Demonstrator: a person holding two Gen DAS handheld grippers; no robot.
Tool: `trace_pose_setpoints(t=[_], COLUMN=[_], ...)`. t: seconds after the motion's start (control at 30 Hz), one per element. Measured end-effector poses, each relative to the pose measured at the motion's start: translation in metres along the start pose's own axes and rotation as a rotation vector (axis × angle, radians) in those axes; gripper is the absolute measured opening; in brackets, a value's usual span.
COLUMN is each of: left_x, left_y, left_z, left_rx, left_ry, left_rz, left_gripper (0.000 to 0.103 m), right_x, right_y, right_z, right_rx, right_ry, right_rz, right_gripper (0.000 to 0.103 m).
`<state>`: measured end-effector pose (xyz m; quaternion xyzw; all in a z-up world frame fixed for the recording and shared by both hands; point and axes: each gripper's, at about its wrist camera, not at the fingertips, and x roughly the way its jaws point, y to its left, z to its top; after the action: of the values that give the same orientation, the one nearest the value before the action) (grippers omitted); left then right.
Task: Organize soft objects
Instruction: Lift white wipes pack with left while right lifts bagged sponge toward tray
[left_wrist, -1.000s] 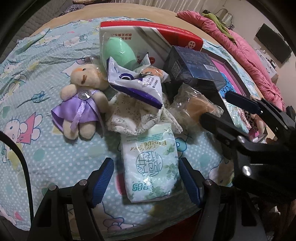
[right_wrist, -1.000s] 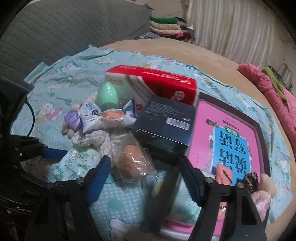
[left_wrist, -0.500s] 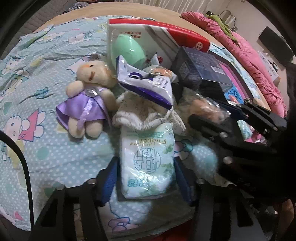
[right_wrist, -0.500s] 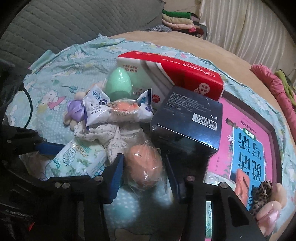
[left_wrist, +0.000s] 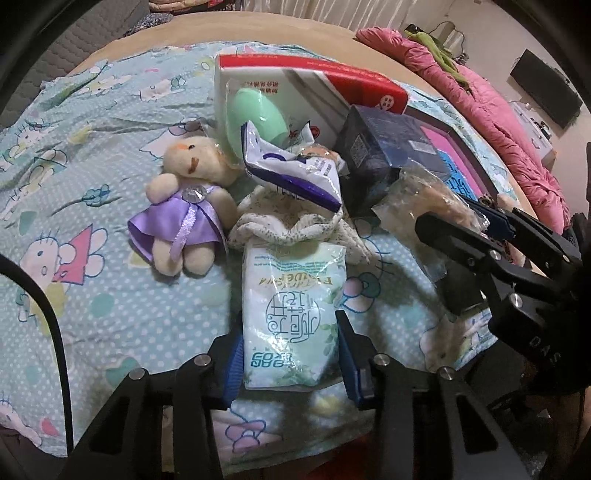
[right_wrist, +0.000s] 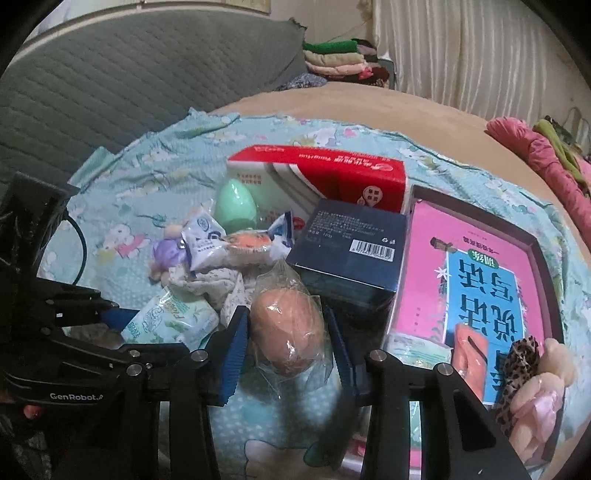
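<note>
Downward-tilted, each hand-held gripper clamps: left on tissue pack, right on bagged sponge.

left wrist view: looks steeply down along my left gripper, close over the wet wipes pack on the cartoon bedsheet.
right wrist view: slants down along my right gripper, close on the bagged orange egg.
shared: both see the red tissue box, the dark blue box, and each other's gripper.
</note>
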<state>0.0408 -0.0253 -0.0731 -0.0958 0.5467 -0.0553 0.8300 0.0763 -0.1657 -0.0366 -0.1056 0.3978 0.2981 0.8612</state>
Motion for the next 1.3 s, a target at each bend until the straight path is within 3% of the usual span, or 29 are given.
trace_pose_setpoints(t=[0.27, 0.77, 1.3], left_x=[-0.030, -0.077, -0.095], left_y=[-0.005, -0.024, -0.048], left_z=[-0.002, 0.005, 0.011], left_rx=[0.016, 0.060, 0.113], left_ry=[-0.045, -0.158, -0.205], left_rz=[0.002, 0.021, 0.028], left_gripper=[0.043, 0.043, 0.043], right_x=[-0.023, -0.052, -0.092], right_y=[-0.004, 0.001, -0.020], right_z=[0.004, 0.011, 0.013], right_rx=[0.043, 0.069, 0.189], right_ry=[-0.083, -0.155, -0.268], right_rz=[0.012, -0.027, -0.089], right_gripper=[0.045, 0.044, 0.044])
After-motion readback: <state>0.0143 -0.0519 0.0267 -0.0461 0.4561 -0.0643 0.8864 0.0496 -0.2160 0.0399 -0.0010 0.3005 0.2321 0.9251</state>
